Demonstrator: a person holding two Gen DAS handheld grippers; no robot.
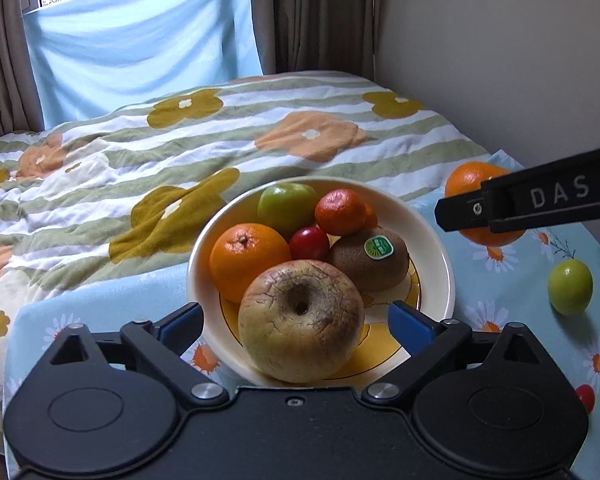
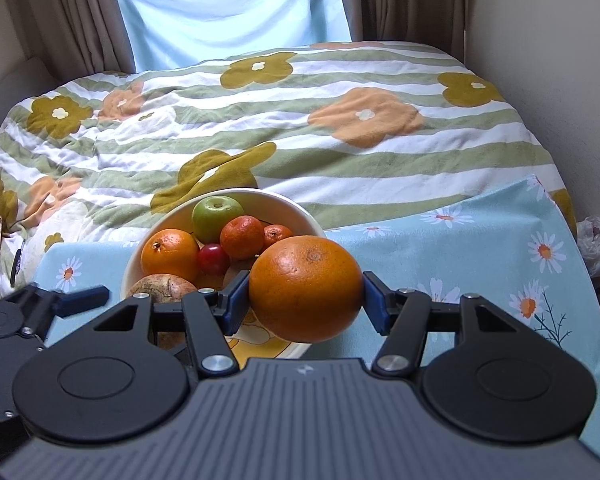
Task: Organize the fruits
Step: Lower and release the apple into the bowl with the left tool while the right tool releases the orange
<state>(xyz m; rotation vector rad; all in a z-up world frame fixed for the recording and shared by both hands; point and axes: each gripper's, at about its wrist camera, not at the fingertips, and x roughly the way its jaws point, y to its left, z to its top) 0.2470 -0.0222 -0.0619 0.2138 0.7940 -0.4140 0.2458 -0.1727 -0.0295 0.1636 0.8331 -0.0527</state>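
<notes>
Nearest of all, the left tool (image 1: 296, 318) stands spread wide, its blue pads clear on either side of a wrinkled apple (image 1: 301, 320) that sits in the cream bowl (image 1: 440, 256) on the table (image 1: 540, 360). Behind the apple lie an orange (image 1: 249, 260), a green apple (image 1: 287, 204), a red plum (image 1: 309, 243), a tangerine (image 1: 340, 211) and a stickered kiwi (image 1: 370, 258). Further right, the right tool (image 2: 305, 296) is clamped on a large orange (image 2: 306, 288), held just beside the bowl's rim. A green plum (image 1: 570, 287) rests loose on the daisy tablecloth (image 1: 500, 320).
</notes>
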